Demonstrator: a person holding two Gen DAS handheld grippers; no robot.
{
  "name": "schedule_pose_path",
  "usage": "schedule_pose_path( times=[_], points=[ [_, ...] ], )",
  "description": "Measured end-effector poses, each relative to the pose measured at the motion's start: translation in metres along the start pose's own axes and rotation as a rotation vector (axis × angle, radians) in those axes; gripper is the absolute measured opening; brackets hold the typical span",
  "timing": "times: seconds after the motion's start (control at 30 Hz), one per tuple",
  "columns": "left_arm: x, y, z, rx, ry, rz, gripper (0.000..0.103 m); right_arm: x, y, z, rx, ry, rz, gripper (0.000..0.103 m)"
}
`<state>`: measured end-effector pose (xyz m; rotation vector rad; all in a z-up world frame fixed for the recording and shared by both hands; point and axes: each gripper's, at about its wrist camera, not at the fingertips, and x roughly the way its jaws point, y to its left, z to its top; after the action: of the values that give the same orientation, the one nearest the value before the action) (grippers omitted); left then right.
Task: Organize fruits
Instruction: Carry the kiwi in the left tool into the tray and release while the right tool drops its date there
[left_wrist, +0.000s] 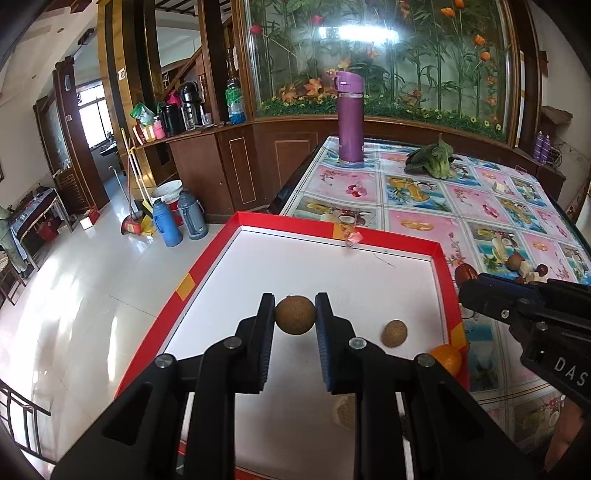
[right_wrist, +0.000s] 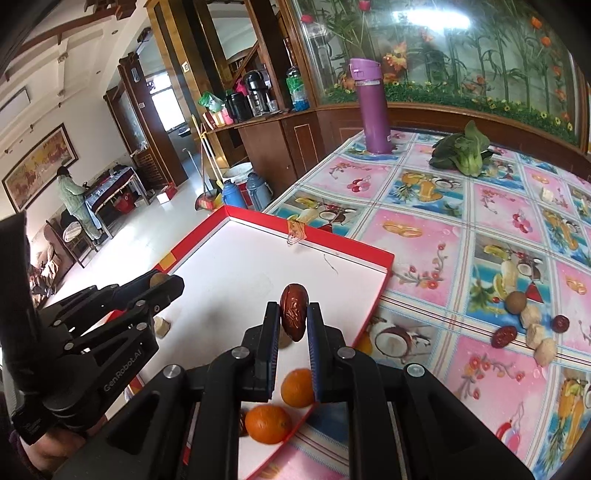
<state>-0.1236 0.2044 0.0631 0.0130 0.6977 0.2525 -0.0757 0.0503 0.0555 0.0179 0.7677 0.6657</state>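
On the left, a round brown longan (left_wrist: 294, 315) is pinched between the pads of the left hand-held gripper (left_wrist: 294, 314), which is closed down to the fruit's width and held above the white floor of the red-rimmed tray (left_wrist: 207, 266). The step in hand is judged to be the carrying of loose fruit into the tray. A second longan (left_wrist: 394, 333) already lies on the tray floor just to the right, and two oranges (right_wrist: 268, 423) sit at the near right corner. Further right, a red date (right_wrist: 293, 315) is gripped upright by the right hand-held gripper (right_wrist: 293, 321), its jaws narrowed onto it, over the tray's right part. More fruit (right_wrist: 515, 302) lies on the table (right_wrist: 424, 229), well apart from the tray. Next, each piece would need lowering beside its like and releasing gently, since a round fruit may roll. "GenRobot.AI" is read on the left unit in the right wrist view; "DAS" shows on the right unit in the left wrist view.
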Motion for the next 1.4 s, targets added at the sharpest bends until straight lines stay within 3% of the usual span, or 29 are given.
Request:
schedule_pose_path(
  times=[0.37,0.77,1.0,1.1,1.17,1.27,1.4],
  points=[
    [0.054,0.012,0.006,-0.018,0.133,0.003,0.024,0.054,0.001,0.015,0.012,0.103,0.003,0.012],
    [0.077,-0.010,0.006,0.099,0.236,0.025,0.024,0.078,-0.011,0.007,0.051,0.193,-0.035,0.013],
    [0.076,-0.016,0.006,0.154,0.246,0.058,0.026,0.076,-0.012,0.003,0.063,0.207,-0.035,0.013],
    [0.074,-0.012,0.006,0.132,0.250,0.068,0.045,0.068,-0.016,0.003,0.089,0.196,-0.005,0.013],
    [0.065,-0.010,0.006,0.111,0.223,0.072,0.060,0.055,-0.022,0.002,0.112,0.155,0.035,0.022],
    [0.044,-0.002,0.004,0.057,0.166,0.081,0.072,0.026,-0.033,-0.002,0.132,0.062,0.063,0.028],
    [0.011,0.009,-0.008,-0.047,0.105,0.046,0.074,-0.019,-0.047,-0.016,0.117,-0.041,0.052,0.029]
  ],
)
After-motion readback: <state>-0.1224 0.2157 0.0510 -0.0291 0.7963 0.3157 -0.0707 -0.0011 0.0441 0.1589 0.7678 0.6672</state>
